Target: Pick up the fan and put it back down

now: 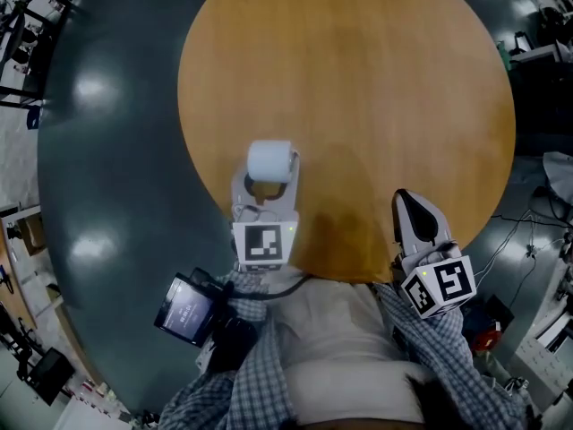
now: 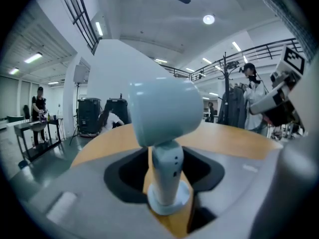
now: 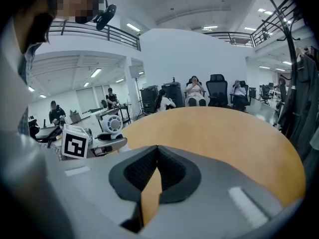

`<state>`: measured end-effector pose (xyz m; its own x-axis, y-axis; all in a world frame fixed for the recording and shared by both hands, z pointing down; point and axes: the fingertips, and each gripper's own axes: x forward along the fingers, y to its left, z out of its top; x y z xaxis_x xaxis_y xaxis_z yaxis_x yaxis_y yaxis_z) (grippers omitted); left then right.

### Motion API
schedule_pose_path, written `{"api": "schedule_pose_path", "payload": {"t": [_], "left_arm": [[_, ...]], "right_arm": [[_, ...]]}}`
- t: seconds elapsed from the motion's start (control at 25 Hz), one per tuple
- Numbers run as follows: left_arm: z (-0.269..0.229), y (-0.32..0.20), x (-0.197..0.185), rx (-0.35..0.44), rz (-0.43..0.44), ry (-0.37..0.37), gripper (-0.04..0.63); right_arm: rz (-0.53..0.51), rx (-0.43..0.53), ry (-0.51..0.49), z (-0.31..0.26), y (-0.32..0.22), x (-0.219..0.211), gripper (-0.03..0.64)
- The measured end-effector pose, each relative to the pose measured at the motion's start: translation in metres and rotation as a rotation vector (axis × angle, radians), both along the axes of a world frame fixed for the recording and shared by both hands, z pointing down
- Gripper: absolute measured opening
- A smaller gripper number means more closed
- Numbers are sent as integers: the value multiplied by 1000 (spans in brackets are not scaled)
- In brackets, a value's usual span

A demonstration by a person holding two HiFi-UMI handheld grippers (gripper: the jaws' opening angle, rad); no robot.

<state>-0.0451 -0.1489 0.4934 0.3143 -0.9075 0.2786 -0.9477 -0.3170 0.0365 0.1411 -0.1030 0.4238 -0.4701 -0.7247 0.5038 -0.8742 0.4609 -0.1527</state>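
Observation:
A small pale-blue fan (image 1: 270, 161) stands upright on the round wooden table (image 1: 358, 79) near its front edge. My left gripper (image 1: 266, 182) reaches in from the near side with its jaws on either side of the fan's stem. In the left gripper view the fan (image 2: 164, 113) fills the middle and its round foot rests on the wood. The left gripper (image 2: 165, 158) stands open, with a gap showing beside the stem. My right gripper (image 1: 402, 197) hangs over the table's front right edge, shut and empty. In its own view the right gripper (image 3: 156, 148) has its tips meeting, and the fan (image 3: 112, 124) shows far left.
A dark device with a lit screen (image 1: 185, 309) hangs at the person's left side, off the table. The floor around the table is dark green. A coat rack with clothes (image 3: 294, 83) stands to the right, and people sit at desks beyond the table's far edge.

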Motion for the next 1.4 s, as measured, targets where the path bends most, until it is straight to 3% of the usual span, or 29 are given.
{"api": "schedule_pose_path", "payload": {"t": [0.4, 0.72, 1.4], "left_arm": [[3, -15, 11, 12, 3, 26, 143], [2, -11, 11, 3, 46, -24, 143], [-64, 5, 10, 29, 97, -84, 143]], "right_arm": [[21, -6, -1, 12, -4, 14, 2], [31, 14, -17, 7, -1, 12, 2], [46, 101, -109, -34, 3, 5, 2]]}}
